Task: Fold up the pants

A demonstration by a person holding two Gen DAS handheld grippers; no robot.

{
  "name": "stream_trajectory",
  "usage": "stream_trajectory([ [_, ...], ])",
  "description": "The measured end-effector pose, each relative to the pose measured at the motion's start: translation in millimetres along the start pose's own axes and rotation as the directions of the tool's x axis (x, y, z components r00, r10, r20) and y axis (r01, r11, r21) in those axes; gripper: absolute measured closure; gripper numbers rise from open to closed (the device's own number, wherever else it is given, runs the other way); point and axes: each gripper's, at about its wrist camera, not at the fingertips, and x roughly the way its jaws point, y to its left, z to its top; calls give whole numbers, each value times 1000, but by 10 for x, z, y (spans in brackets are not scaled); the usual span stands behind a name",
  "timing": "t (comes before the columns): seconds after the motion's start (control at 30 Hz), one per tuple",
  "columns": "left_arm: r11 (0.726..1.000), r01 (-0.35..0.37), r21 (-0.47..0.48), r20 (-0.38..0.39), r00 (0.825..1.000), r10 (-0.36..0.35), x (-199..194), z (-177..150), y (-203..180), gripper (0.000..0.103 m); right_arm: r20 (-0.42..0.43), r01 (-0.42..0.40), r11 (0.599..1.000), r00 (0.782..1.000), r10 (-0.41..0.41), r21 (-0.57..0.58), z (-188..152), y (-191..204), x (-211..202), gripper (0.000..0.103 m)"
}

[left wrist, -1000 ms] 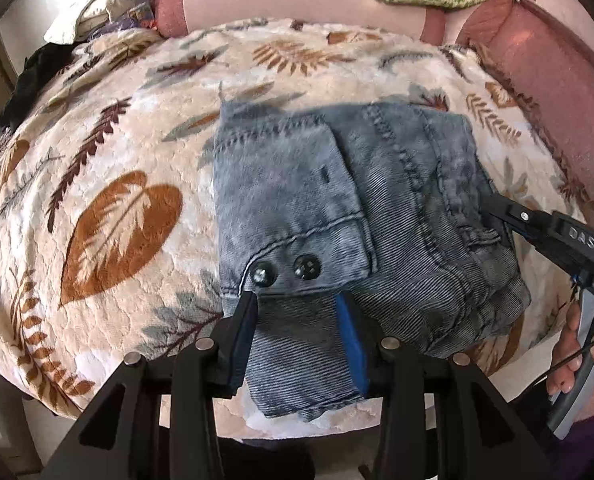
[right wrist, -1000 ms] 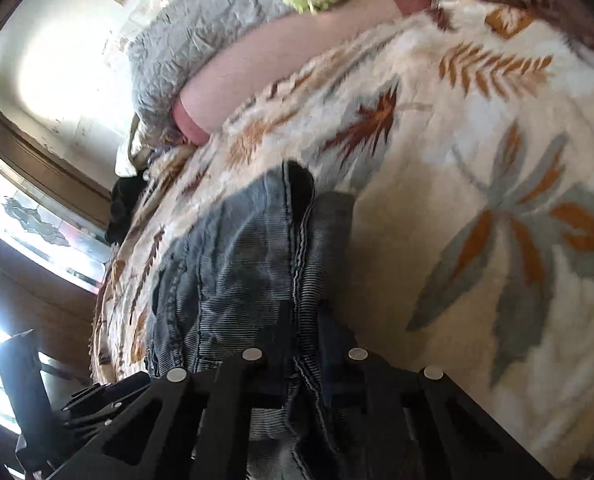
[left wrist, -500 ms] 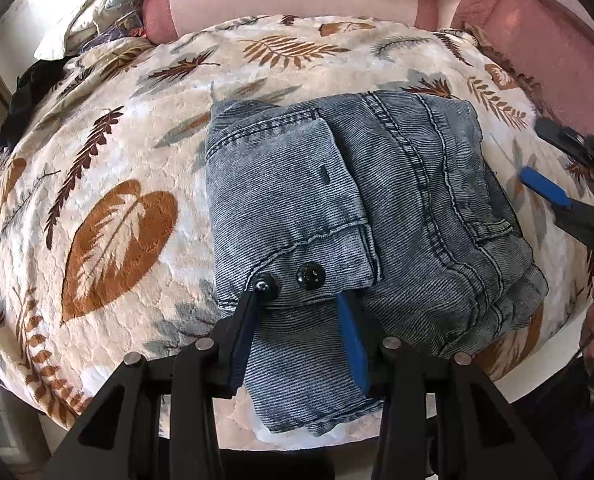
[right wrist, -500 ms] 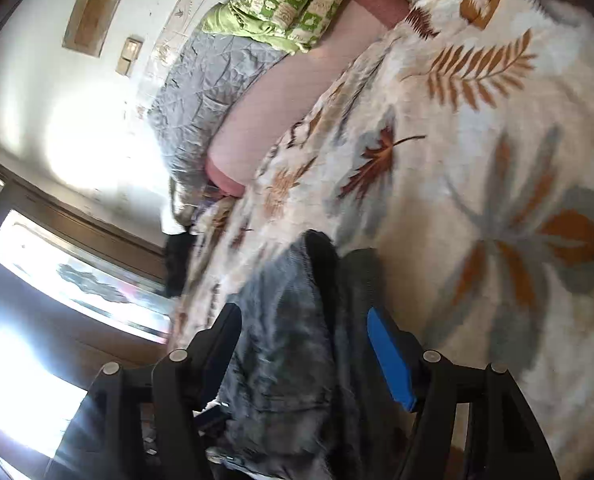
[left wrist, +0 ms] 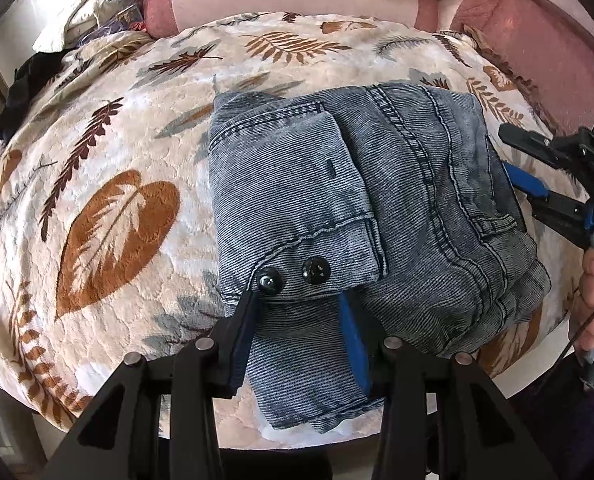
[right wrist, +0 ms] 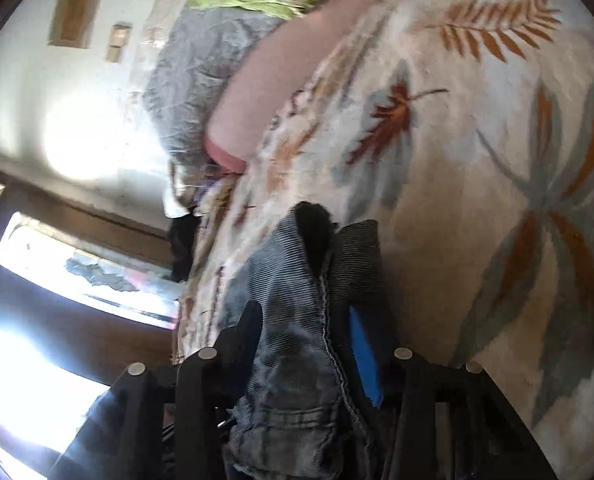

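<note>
My right gripper (left wrist: 513, 160) had let go, reopened and was closing again around the folded pants' (left wrist: 377, 208) edge near the bed's (left wrist: 109, 168) front edge, regripping; left gripper (left wrist: 297, 304) stood spread over the hem.

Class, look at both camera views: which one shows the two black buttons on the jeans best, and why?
The left wrist view. There the two black buttons sit sharp and unobstructed on the folded jeans, just ahead of the left claw. The right wrist view shows only the jeans' edge, blurred; no buttons appear.
</note>
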Motion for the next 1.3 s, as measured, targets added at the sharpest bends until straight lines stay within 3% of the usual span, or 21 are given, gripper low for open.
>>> stream_trajectory([
  [0.1,1000,8,-3,3,1000,-8,0,-1,3,60,12,58,998,998,-59,4,-6,-34,-40,56],
  [0.27,1000,15,-2,5,1000,-15,25,-2,10,60,127,-8,996,992,-3,86,85,-172,-294,55],
  [0.53,1000,29,-4,22,999,-29,17,-36,35,60,-37,18,998,999,-16,55,6,-132,123,55],
  [0.67,999,36,-9,23,999,-36,15,-49,51,60,-66,-28,1000,997,28,8,-62,-9,134,55],
  [0.8,1000,29,-3,29,999,-29,7,-56,46,60,-103,62,998,993,-64,-23,-141,-2,289,55],
  [0.83,1000,30,-4,28,999,-30,7,-58,46,60,-106,75,997,991,-77,-20,-150,-9,324,56],
  [0.93,999,38,-32,26,999,-37,-15,-62,83,60,-87,111,990,989,-118,-87,-167,103,306,92],
  [1.03,998,38,-56,24,999,-37,-44,-58,121,60,-41,117,981,991,-125,-153,-205,220,144,97],
  [1.2,999,21,-49,74,997,-17,-170,-34,122,60,2,15,977,1000,-15,-213,-254,439,-138,97],
  [1.3,1000,13,-22,51,999,-12,-63,-8,68,60,-4,71,973,997,-74,-219,-300,367,-191,97],
])
